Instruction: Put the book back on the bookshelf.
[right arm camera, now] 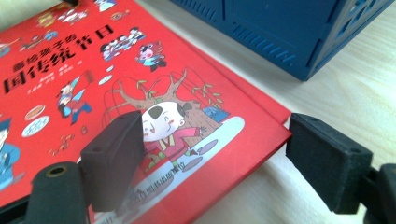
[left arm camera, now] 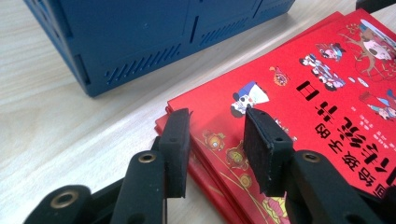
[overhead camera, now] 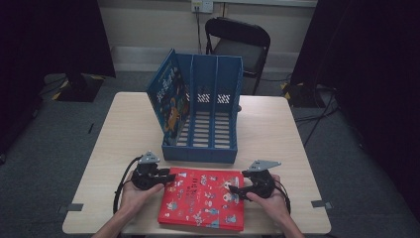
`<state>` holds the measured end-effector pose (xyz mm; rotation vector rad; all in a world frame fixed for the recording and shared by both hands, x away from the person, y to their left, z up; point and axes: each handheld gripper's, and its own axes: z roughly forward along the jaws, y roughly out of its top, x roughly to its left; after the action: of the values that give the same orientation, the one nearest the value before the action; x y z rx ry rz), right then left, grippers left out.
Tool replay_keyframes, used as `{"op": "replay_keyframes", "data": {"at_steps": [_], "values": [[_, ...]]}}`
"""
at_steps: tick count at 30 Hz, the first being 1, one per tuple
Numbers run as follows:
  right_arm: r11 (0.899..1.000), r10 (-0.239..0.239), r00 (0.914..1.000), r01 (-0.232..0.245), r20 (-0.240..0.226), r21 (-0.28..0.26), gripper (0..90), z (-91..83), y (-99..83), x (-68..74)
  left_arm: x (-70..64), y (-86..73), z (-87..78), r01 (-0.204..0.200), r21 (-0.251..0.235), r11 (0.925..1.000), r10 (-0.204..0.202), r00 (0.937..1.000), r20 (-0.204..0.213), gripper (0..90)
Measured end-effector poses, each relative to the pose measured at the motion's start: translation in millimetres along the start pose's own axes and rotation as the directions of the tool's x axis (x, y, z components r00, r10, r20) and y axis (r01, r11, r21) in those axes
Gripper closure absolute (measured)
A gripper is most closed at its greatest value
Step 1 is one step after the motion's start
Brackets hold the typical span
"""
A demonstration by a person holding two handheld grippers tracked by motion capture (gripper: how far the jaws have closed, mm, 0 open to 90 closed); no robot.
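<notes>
Lying flat between both tongs, the red illustrated picture book sits; left gripper and right gripper gape, empty, over its corners.

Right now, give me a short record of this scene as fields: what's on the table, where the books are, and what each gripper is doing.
surface: light wooden table
organiser: blue plastic three-slot file rack, upright at table centre
shelved item: blue picture book standing in the rack's left slot
flat items: red illustrated books, stacked in front of the rack
left gripper: open, fingers straddling the stack's corner
right gripper: open, one jaw over the cover, the other past its edge
background: black folding chair
</notes>
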<state>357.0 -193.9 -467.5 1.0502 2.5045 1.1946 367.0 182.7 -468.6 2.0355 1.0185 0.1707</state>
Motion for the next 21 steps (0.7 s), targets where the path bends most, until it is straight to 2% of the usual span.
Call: {"op": "replay_keyframes", "data": {"at_steps": [5,11,13,14,16,18,21], "values": [[1.000,-0.006,1.0000,0.006,0.001,0.006,19.2,-5.6,-3.8,0.8,-2.4,2.4,4.9,-0.018,-0.012,0.9998,0.018,0.9998,-0.003,61.3],[1.000,-0.010,0.9999,0.010,-0.011,0.017,19.5,-11.9,-8.2,-0.8,-4.0,2.5,9.0,-0.007,-0.037,0.9993,0.006,1.0000,-0.003,60.8],[1.000,-0.010,0.9999,0.010,-0.005,0.014,20.5,-12.2,-7.8,-1.6,-4.9,2.4,7.1,-0.015,-0.027,0.9995,0.015,0.9998,-0.014,61.7],[1.000,-0.015,0.9999,0.015,0.007,0.009,21.0,-11.4,-6.4,-1.8,-6.1,1.9,6.1,-0.007,-0.024,0.9997,0.006,0.9999,-0.014,63.0],[1.000,-0.022,0.9996,0.021,0.018,0.004,22.7,-7.1,-1.1,-3.0,-8.8,0.2,3.1,0.006,-0.002,1.0000,-0.006,1.0000,0.003,61.2],[1.000,-0.031,0.9994,0.031,0.015,0.005,23.8,-1.4,4.0,-2.6,-11.1,-2.5,-0.9,-0.001,0.020,0.9998,0.001,0.9999,0.012,59.1],[0.999,-0.044,0.9989,0.044,-0.019,0.006,28.3,3.8,7.6,0.9,-13.0,-4.5,-2.9,-0.003,0.023,0.9997,0.003,0.9999,0.016,59.4]]}}
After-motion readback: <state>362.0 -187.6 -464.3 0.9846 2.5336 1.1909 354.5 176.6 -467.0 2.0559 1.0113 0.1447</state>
